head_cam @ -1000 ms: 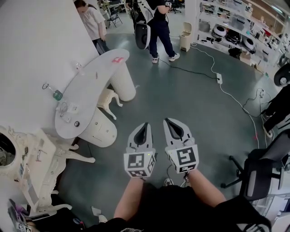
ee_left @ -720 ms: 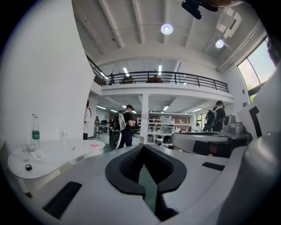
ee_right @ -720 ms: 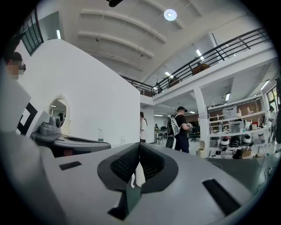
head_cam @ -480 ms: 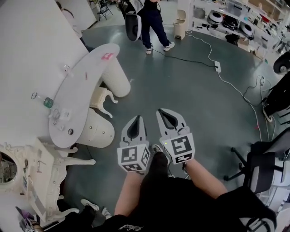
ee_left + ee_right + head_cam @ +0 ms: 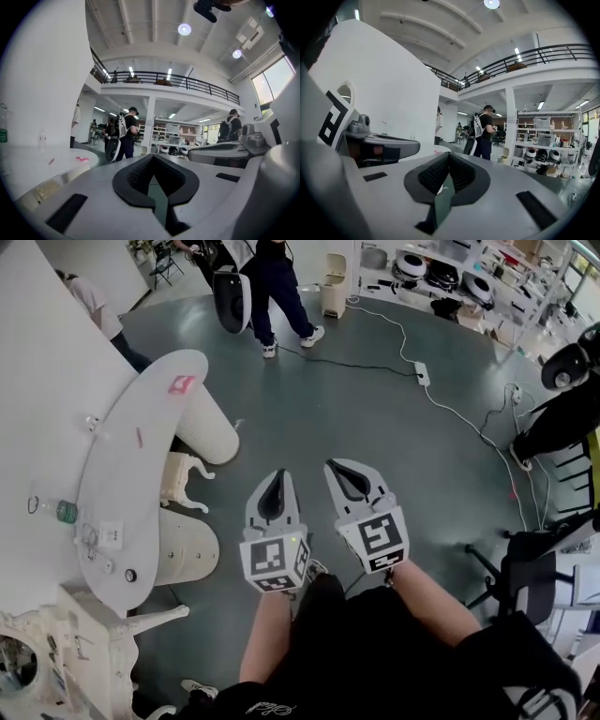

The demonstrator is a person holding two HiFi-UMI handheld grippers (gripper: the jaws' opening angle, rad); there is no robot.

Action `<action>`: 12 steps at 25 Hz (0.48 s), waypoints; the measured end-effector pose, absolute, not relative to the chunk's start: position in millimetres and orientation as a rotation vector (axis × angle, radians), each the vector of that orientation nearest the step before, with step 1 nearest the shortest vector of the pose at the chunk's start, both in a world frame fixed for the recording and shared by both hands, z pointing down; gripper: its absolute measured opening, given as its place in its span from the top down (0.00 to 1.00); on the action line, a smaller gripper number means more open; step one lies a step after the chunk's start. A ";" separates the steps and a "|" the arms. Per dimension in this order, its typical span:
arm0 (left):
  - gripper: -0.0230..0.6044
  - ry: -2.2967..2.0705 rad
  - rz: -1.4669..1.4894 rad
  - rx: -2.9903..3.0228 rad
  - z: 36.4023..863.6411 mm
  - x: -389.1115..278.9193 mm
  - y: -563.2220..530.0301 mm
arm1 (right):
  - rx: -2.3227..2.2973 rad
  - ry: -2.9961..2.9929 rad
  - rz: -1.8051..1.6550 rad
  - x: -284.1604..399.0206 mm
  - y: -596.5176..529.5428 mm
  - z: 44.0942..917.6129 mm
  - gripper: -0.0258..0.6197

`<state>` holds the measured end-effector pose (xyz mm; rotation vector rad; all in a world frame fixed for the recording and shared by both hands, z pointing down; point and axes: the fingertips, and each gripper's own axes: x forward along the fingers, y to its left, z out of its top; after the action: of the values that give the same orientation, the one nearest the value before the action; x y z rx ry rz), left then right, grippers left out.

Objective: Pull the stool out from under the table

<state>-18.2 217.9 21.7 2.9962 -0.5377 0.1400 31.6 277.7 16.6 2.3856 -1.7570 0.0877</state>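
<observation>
Both pairs of jaws are closed with nothing between them. The left gripper (image 5: 277, 479) and right gripper (image 5: 339, 470) are held side by side above the grey-green floor (image 5: 403, 442), well apart from the furniture. The stool (image 5: 178, 482), cream with curved carved legs, stands left of the left gripper. It is tucked partly under the edge of the long white curved worktop (image 5: 122, 456), between the far pedestal (image 5: 208, 432) and the near pedestal (image 5: 183, 554). A clear bottle (image 5: 58, 511) stands on the worktop by the wall, and a pink patch (image 5: 180, 384) lies near its far end. Beyond, a person in dark clothes (image 5: 274, 282) stands on the floor. A white cable (image 5: 469, 432) trails to a power strip (image 5: 421, 373), and a black office chair (image 5: 530, 573) sits at the right.
</observation>
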 end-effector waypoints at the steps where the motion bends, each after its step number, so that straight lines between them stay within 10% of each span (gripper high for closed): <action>1: 0.95 -0.540 0.135 2.992 21.1 -12.8 208.1 | 2.377 -1.755 0.088 37.4 268.5 17.0 0.95; 12: 0.95 -0.755 0.185 2.896 36.8 11.3 138.4 | 2.210 -1.949 0.113 70.8 176.8 21.1 0.95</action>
<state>11.3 138.4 36.8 2.8960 -0.7552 0.1849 70.8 176.8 21.1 2.2095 -1.9490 0.1126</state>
